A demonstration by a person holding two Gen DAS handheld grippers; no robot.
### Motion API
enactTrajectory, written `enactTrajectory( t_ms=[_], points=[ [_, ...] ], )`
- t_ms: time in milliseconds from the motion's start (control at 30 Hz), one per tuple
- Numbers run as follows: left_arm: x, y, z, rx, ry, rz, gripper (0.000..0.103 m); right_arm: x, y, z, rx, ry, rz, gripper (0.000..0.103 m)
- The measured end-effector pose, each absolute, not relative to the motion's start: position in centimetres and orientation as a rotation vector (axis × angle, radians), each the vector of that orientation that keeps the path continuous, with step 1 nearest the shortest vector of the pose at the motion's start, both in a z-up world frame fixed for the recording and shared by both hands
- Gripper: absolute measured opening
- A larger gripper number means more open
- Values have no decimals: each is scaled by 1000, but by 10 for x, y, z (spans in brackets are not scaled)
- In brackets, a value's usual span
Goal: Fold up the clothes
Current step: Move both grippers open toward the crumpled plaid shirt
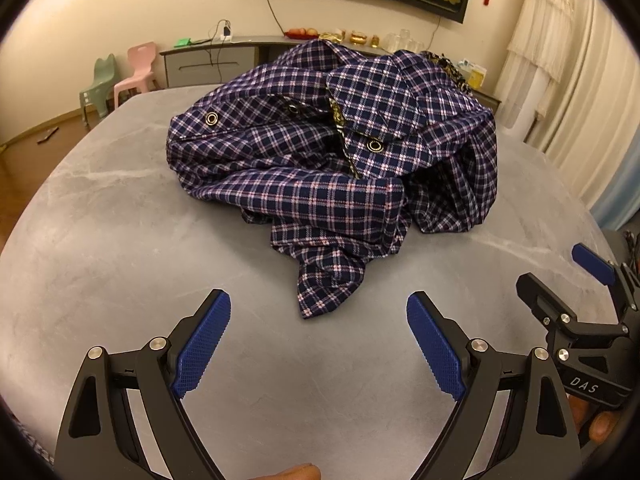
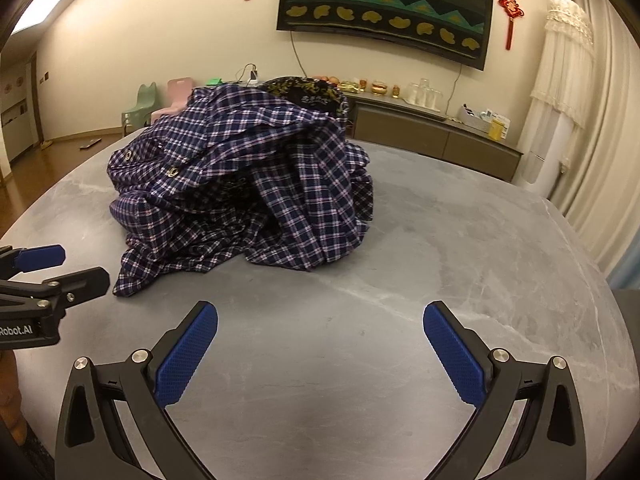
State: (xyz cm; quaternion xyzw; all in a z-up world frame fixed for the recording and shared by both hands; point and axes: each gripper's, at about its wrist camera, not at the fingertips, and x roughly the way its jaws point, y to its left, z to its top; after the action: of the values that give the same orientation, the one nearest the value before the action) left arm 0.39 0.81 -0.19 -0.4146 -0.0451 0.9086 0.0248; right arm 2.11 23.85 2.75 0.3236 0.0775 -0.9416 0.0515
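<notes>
Plaid shirt (image 1: 332, 152), navy with pink and white checks and metal snap buttons, lies crumpled in a heap on the grey marbled bench (image 1: 100, 240), with a dark yellow-patterned lining showing at its collar. One loose corner of the fabric trails toward me and ends just ahead of my left gripper (image 1: 319, 340). I hold that gripper above the bench with its blue pads spread wide and nothing between them. My right gripper (image 2: 320, 352) hangs over bare bench in front of the heap, likewise fully spread and empty, clear of the cloth. Each gripper shows at the edge of the other's view. Behind the bench stand a low cabinet (image 2: 436, 136) and two small plastic chairs (image 1: 120, 76).
</notes>
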Motion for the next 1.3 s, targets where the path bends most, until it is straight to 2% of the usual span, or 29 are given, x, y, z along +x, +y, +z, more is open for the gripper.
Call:
enactTrajectory(
  t_ms=[133, 367, 567, 1000, 1033, 1067, 1100, 1167, 1200, 1233, 1300],
  points=[
    [7, 9, -2, -1310, -148, 2779, 91, 17, 236, 24, 1014, 224, -2818, 103],
    [6, 27, -2, -1326, -44, 2786, 91, 17, 233, 20, 1038, 208, -2776, 103],
    [10, 27, 0, -1338, -106, 2769, 91, 26, 231, 25, 956, 244, -2784, 103],
    [18, 37, 7, -1275, -47, 2807, 90, 27, 240, 31, 989, 249, -2796, 103],
    [19, 38, 8, -1266, -46, 2812, 84, 27, 241, 31, 991, 249, -2795, 103],
    [19, 37, 9, -1262, -45, 2815, 70, 27, 242, 32, 990, 243, -2794, 103],
    [19, 37, 10, -1263, -46, 2815, 62, 28, 243, 33, 985, 234, -2792, 103],
    [19, 36, 11, -1266, -55, 2807, 37, 28, 244, 34, 981, 220, -2780, 94],
    [19, 36, 12, -1262, -58, 2803, 33, 28, 244, 34, 982, 214, -2771, 73],
    [20, 37, 12, -1255, -59, 2800, 27, 27, 243, 33, 1000, 212, -2756, 48],
    [21, 38, 14, -1237, -57, 2797, 14, 23, 243, 28, 1045, 189, -2717, 26]
  ],
)
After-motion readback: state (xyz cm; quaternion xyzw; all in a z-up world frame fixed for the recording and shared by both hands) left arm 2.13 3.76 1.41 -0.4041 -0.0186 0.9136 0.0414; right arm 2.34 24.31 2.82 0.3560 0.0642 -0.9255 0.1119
